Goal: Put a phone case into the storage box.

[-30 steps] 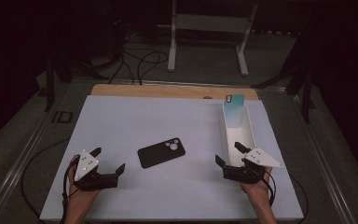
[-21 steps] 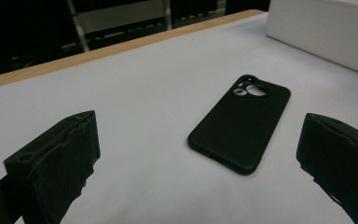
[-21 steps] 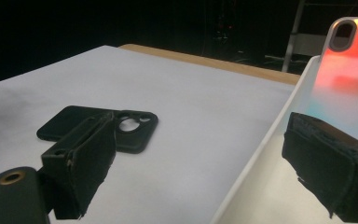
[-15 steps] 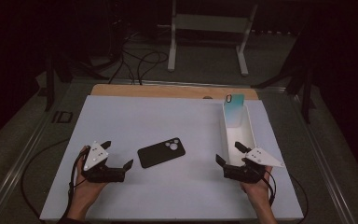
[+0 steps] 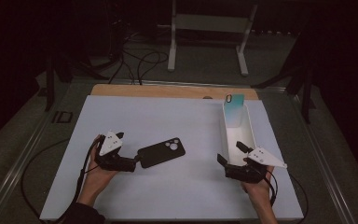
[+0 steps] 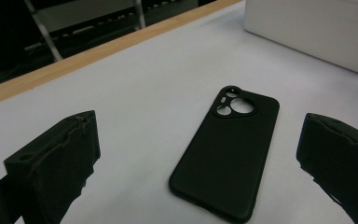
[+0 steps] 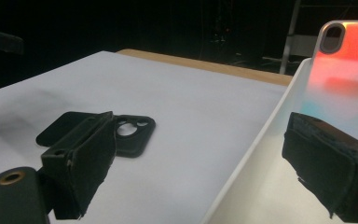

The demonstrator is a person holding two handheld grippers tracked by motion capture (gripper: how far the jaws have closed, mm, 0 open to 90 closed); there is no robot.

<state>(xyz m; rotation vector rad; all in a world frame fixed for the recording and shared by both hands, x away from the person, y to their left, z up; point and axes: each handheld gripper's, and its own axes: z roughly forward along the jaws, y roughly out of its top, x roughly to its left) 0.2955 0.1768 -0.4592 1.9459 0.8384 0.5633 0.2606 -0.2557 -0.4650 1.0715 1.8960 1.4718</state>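
Observation:
A black phone case (image 5: pixel 161 152) lies back-up on the white mat (image 5: pixel 177 126), left of centre. My left gripper (image 5: pixel 134 163) is open just left of it, its jaws level with the case's left end. In the left gripper view the case (image 6: pixel 228 149) lies between and just beyond the spread jaws of that gripper (image 6: pixel 198 128), untouched. My right gripper (image 5: pixel 232 154) stands open at the near end of a white tray (image 5: pixel 249 126). A teal iridescent phone case (image 5: pixel 233 109) leans upright at the tray's far end. In the right gripper view, the right gripper (image 7: pixel 200 135) straddles the tray wall (image 7: pixel 261 140).
A wooden table edge (image 5: pixel 168 90) runs along the back of the mat. A white metal stand (image 5: pixel 205 28) and cables sit on the dark floor beyond. A small dark object (image 5: pixel 63 116) lies off the mat's left edge.
My left gripper has moved right across the mat, up to the black phone case's left end. The right gripper has stayed put.

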